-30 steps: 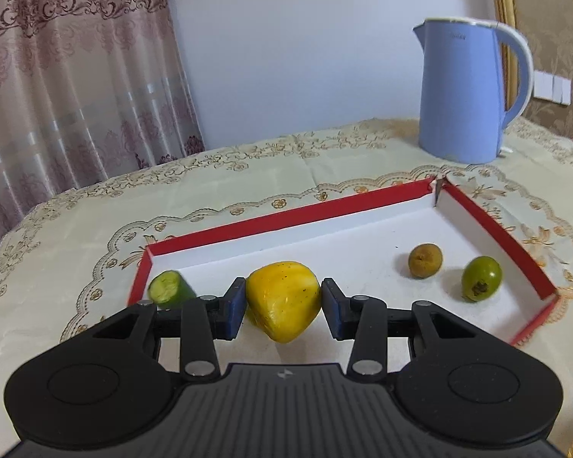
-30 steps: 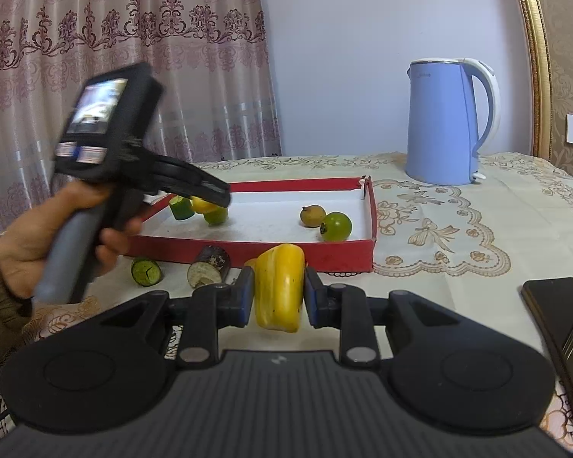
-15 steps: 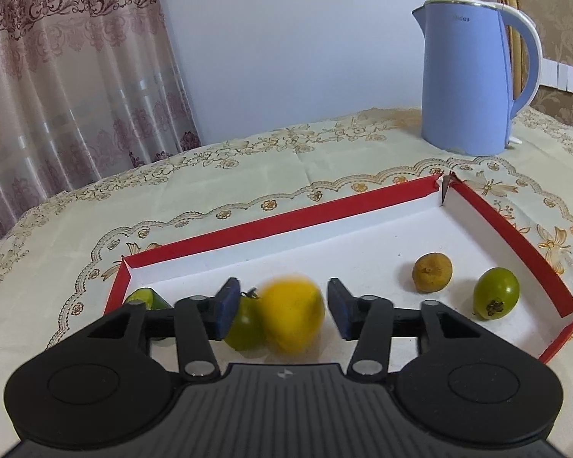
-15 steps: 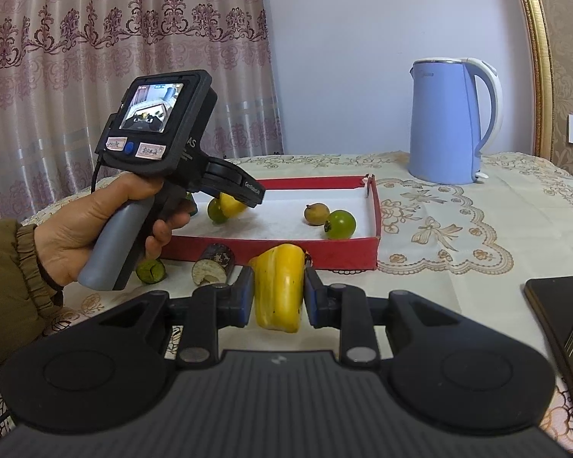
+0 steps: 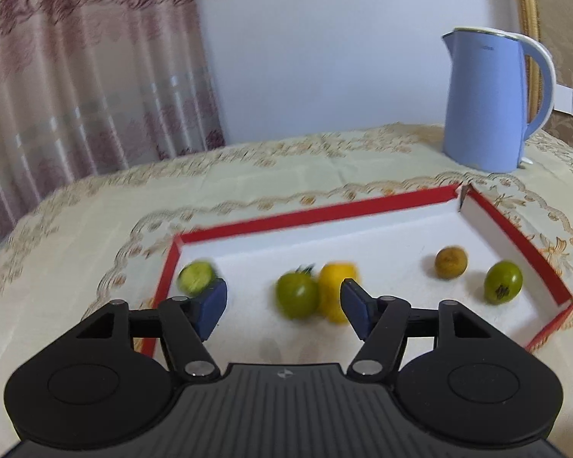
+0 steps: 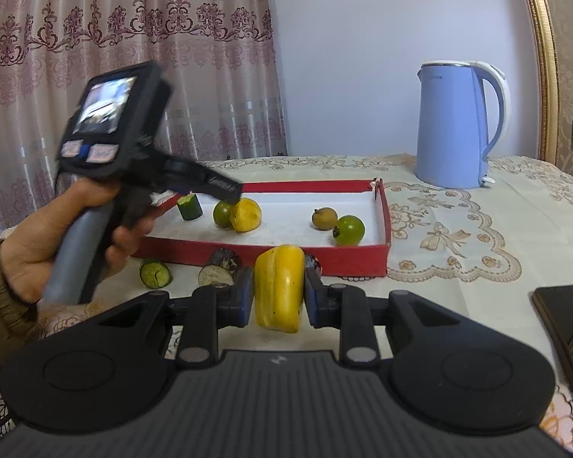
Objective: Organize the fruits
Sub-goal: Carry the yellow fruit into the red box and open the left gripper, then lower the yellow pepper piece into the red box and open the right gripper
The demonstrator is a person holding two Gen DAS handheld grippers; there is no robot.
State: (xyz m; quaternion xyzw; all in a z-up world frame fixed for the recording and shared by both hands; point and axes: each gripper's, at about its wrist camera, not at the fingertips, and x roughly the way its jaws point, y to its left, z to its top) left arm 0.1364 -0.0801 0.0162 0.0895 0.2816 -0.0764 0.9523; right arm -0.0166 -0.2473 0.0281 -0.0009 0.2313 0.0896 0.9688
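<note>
Right wrist view only: left gripper (image 6: 225, 191) over the red tray (image 6: 263, 253), cucumber slice (image 6: 155, 273), eggplant piece (image 6: 220, 267), phone (image 6: 565, 313) on the surface. Left gripper (image 5: 282, 305) jaws opening, nothing clamped. Tray holds yellow fruit (image 5: 338, 290) touching green tomato (image 5: 297, 294), cucumber chunk (image 5: 195, 276), brown fruit (image 5: 450, 262), second green tomato (image 5: 502, 281). Right gripper (image 6: 279, 294) clamped on yellow pepper (image 6: 279, 290). Blue kettle (image 5: 489, 99) behind.

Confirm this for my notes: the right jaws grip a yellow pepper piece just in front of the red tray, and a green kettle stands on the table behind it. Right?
One detail is wrong: the kettle is light blue, not green, as the right wrist view shows. The rest holds: the right gripper has its jaws shut on the yellow pepper piece just in front of the red tray.
</note>
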